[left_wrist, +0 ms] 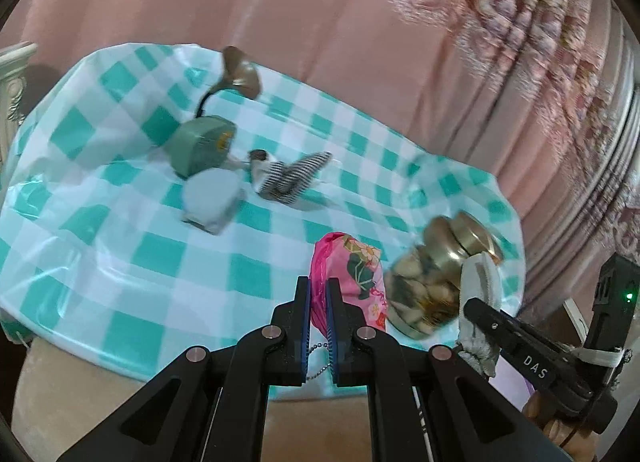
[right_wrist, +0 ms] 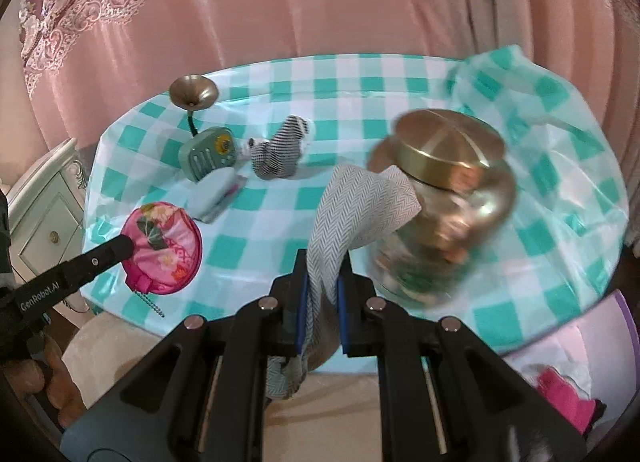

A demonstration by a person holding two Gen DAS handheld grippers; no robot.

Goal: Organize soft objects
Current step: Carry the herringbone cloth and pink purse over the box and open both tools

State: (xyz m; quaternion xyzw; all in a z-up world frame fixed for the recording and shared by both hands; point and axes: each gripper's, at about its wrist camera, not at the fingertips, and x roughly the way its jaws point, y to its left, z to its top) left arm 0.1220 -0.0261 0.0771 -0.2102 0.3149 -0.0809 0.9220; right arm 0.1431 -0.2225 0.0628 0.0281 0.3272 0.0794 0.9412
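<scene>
My left gripper point(left_wrist: 318, 294) is shut on a round pink floral pouch point(left_wrist: 352, 274), held above the table's near edge; the pouch also shows in the right wrist view point(right_wrist: 162, 248) with a bead chain hanging from it. My right gripper point(right_wrist: 324, 286) is shut on a grey herringbone cloth point(right_wrist: 356, 206) that stands up between the fingers; the cloth also shows in the left wrist view point(left_wrist: 478, 298). A striped black-and-white sock point(right_wrist: 280, 150) lies on the teal checked tablecloth point(right_wrist: 260, 254) toward the back, and shows in the left wrist view point(left_wrist: 288, 178).
A glass jar with a gold lid point(right_wrist: 440, 198) stands just right of the cloth. A green gramophone-style box with a brass horn point(right_wrist: 208, 150) and a pale blue case point(right_wrist: 212, 194) sit at the left. A container with pink fabric point(right_wrist: 568, 402) is below right. Pink curtains hang behind.
</scene>
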